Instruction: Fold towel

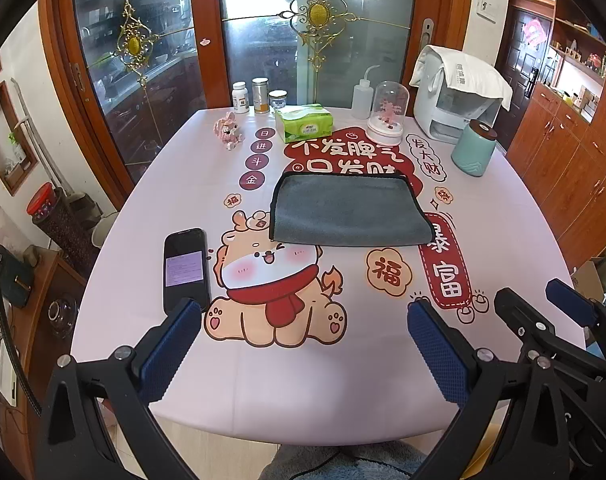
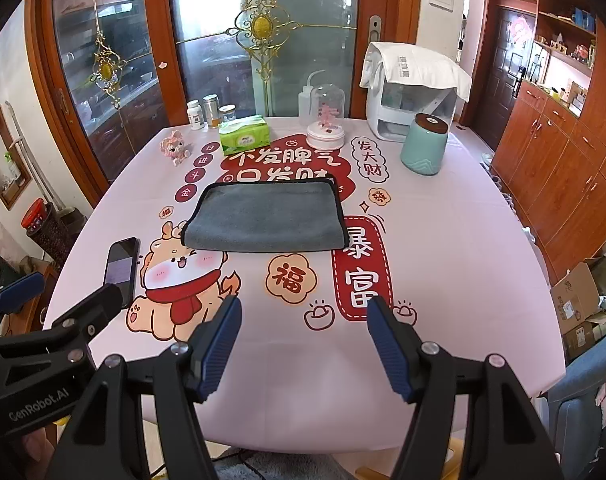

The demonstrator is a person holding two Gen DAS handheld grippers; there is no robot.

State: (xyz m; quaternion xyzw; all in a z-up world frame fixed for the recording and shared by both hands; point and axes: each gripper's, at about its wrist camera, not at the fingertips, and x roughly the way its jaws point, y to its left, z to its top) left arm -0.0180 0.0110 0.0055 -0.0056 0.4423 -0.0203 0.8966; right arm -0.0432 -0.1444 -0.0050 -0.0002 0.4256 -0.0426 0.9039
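Note:
A grey towel (image 1: 351, 210) with black edging lies folded flat in the middle of the table; it also shows in the right wrist view (image 2: 265, 216). My left gripper (image 1: 305, 312) is open and empty, held above the table's near edge, well short of the towel. My right gripper (image 2: 303, 308) is open and empty, also near the front edge. The right gripper (image 1: 551, 304) shows at the right of the left wrist view, and the left gripper (image 2: 59, 292) at the left of the right wrist view.
A black phone (image 1: 185, 268) lies at the table's left. At the back stand a tissue pack (image 1: 303, 122), bottles (image 1: 241, 98), a glass dome (image 1: 387, 114), a teal jar (image 1: 473, 148), a white appliance (image 1: 455, 100) and a pink toy (image 1: 227, 133).

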